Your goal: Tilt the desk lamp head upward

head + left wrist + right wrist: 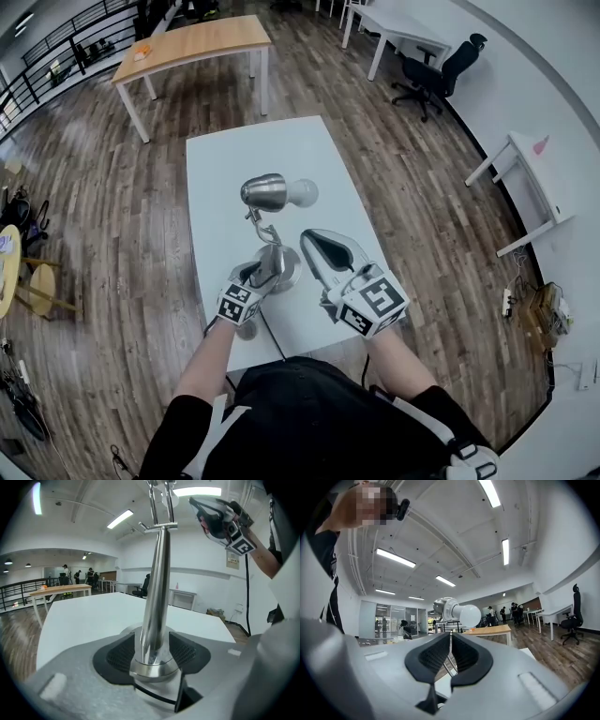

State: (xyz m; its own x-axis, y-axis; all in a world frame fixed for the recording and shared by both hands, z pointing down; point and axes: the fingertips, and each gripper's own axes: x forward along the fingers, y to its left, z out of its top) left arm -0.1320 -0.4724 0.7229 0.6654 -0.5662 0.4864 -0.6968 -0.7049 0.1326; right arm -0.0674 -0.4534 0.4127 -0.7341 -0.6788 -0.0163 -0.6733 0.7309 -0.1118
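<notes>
A brushed-metal desk lamp stands on the white table (225,169). Its head (265,192), with a white bulb (302,193), lies about level and points right. My left gripper (262,272) is shut on the lamp's upright stem (157,597) just above the round base (152,670), with a pad pressed to each side. My right gripper (314,242) hovers to the right of the stem, below the bulb, tilted up. Its jaws are shut with nothing between them (451,651). Beyond them the lamp head (444,607) and bulb (468,615) show, apart from the gripper.
A wooden table (192,42) stands beyond the white one. A black office chair (436,70) and a white desk (525,183) are off to the right. The lamp's black cable (272,337) runs toward the table's near edge. People stand far off in the room.
</notes>
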